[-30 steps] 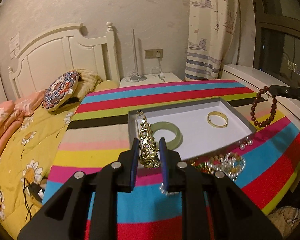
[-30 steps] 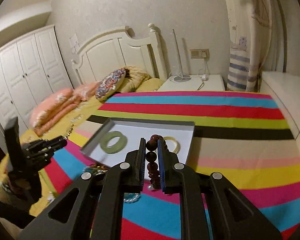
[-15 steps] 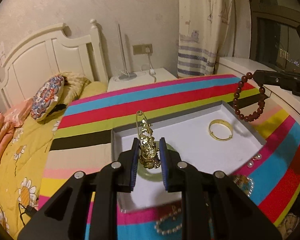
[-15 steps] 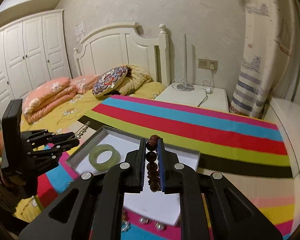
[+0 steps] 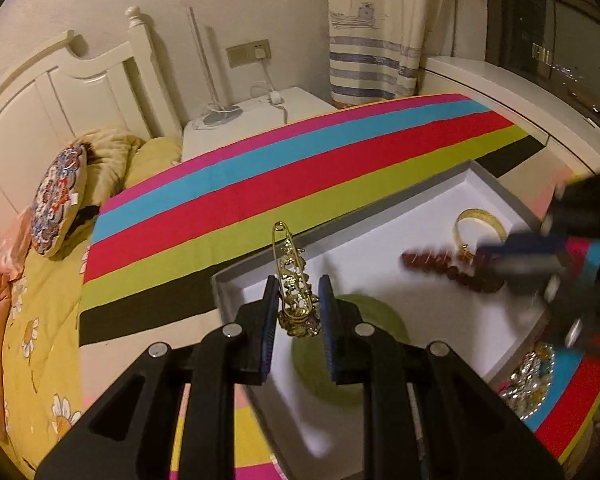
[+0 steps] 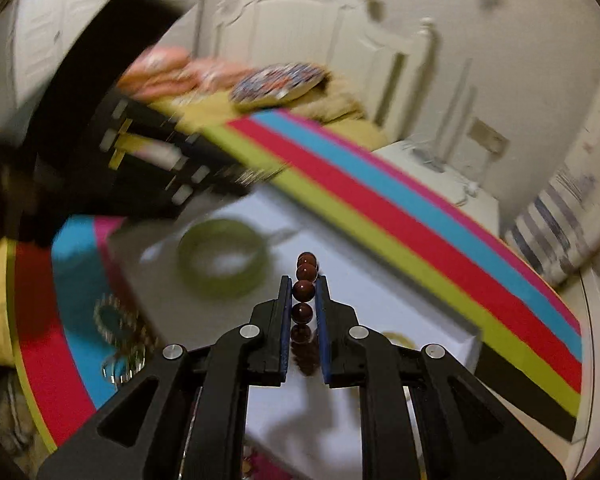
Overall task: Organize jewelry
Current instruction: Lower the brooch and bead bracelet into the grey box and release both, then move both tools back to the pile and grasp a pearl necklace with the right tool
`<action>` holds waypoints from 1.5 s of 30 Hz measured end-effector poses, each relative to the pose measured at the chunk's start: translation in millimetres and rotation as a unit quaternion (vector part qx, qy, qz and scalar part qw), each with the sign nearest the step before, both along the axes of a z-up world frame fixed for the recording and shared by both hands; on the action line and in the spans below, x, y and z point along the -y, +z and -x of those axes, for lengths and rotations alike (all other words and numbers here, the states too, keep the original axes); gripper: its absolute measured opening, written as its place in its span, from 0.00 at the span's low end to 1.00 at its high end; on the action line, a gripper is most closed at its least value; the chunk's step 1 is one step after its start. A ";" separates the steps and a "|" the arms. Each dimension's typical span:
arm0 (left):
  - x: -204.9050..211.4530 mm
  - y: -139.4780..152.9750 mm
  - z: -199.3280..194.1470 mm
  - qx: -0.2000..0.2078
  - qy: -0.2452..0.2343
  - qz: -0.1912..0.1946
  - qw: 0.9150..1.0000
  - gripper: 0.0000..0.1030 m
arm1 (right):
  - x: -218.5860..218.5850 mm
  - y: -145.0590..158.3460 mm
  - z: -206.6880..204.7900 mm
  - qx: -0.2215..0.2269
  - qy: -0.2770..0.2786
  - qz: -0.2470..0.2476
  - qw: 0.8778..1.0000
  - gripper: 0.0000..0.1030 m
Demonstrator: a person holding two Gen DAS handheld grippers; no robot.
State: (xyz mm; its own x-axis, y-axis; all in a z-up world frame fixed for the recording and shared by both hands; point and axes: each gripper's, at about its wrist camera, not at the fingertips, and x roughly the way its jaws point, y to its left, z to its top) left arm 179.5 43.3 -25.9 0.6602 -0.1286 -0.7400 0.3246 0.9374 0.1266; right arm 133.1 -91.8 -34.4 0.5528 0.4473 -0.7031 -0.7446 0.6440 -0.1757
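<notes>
Tongs (image 5: 298, 312) w/ gold brooch (image 5: 294, 300), no legible text

At the bottom centre of the frame the right gripper (image 6: 304, 312) pinches a dark red bead bracelet (image 6: 305, 290) above a white tray (image 6: 380, 292). A green bangle (image 6: 222, 257) lies in the tray left of centre, and the blurred left gripper (image 6: 152, 160) fills the upper left.

No readable text, labels, brands or numbers in either view; curtain (image 5: 374, 20) shows printed ship drawings only; window reflection marks too blurred to read
</notes>
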 end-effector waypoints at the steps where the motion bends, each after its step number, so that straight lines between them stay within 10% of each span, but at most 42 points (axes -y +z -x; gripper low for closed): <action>1: 3.5 -0.8 -1.2 -0.002 -0.006 0.002 1.000 0.19 | -0.6 -3.8 2.3 -0.007 0.005 0.003 1.000 0.13; 13: 70.8 -33.1 -14.5 -0.081 -0.086 -0.028 0.993 0.19 | 34.8 -27.9 5.8 -0.048 -0.013 0.064 0.997 0.14; 15: 75.4 -40.1 -20.0 -0.089 -0.073 -0.033 0.993 0.19 | 39.9 -26.5 4.6 -0.045 -0.023 0.066 0.996 0.25; 17: 73.4 -45.1 -27.5 -0.097 -0.045 -0.032 0.994 0.19 | 47.0 -22.9 5.1 -0.037 -0.038 0.060 0.997 0.57; 20: 68.3 -44.5 -31.5 -0.099 -0.026 0.004 0.995 0.21 | 63.5 -9.7 6.5 -0.044 -0.046 0.012 0.998 0.69; 30: 39.2 -2.6 33.0 0.047 0.098 0.033 0.994 0.95 | 112.2 0.7 32.8 -0.033 -0.128 -0.063 0.989 0.78; 45: -51.1 -23.6 163.0 0.088 0.253 0.015 0.963 0.98 | 82.9 -14.1 94.5 -0.019 -0.089 -0.063 0.994 0.80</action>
